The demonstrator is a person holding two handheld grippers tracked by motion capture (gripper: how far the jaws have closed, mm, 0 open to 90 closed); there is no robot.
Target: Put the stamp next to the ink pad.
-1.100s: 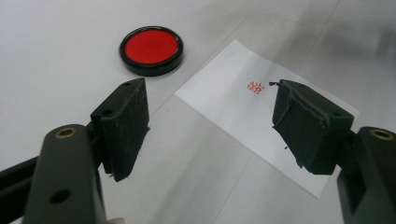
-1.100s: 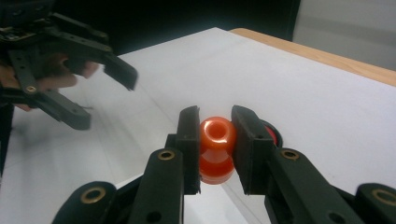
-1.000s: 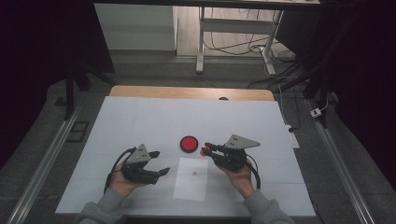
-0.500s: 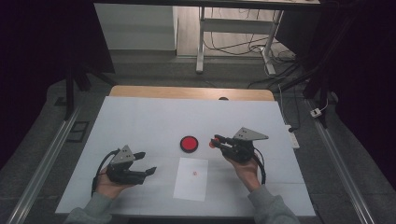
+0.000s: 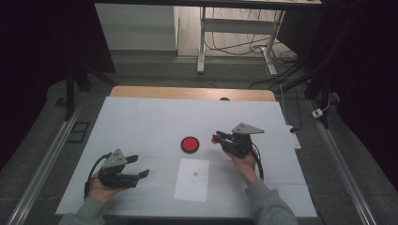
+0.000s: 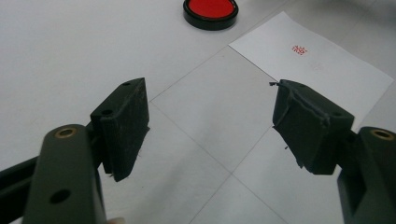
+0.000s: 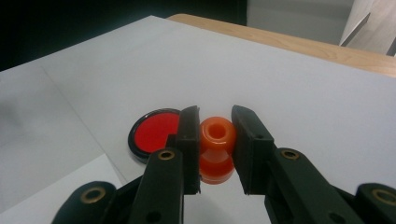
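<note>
**Stamp held up beside the ink pad**

Both hands have drifted apart since the earlier frames: the left one has slid out toward the near-left corner of the worktop (image 5: 141, 122), and the right one has shifted rightward, away from the ink pad.

An orange stamp (image 7: 216, 142), a small waisted plastic piece with a round hollow end, sits clenched between the jaws of the right hand-held gripper (image 7: 215, 135). In the high view the stamp (image 5: 216, 138) shows at the tip of that hand-held gripper (image 5: 220, 138), just right of the ink pad and apart from it. Its hollow end faces the right gripper view's camera.

The ink pad (image 5: 190, 144), a round black dish with a red middle, lies on the worktop near the centre. In the right gripper view it (image 7: 154, 133) shows behind the left jaw.

Just in front of the pad, on the person's side, lies a white sheet (image 5: 192, 179) with a small red mark near its middle. The left gripper view shows the sheet (image 6: 327, 70) and the ink pad (image 6: 210, 10) beyond it.

The left hand-held gripper (image 6: 210, 116) is released, its jaws wide apart with nothing between them. In the high view it (image 5: 138, 166) lies low over the worktop, well left of the sheet, pointing toward it.
</note>
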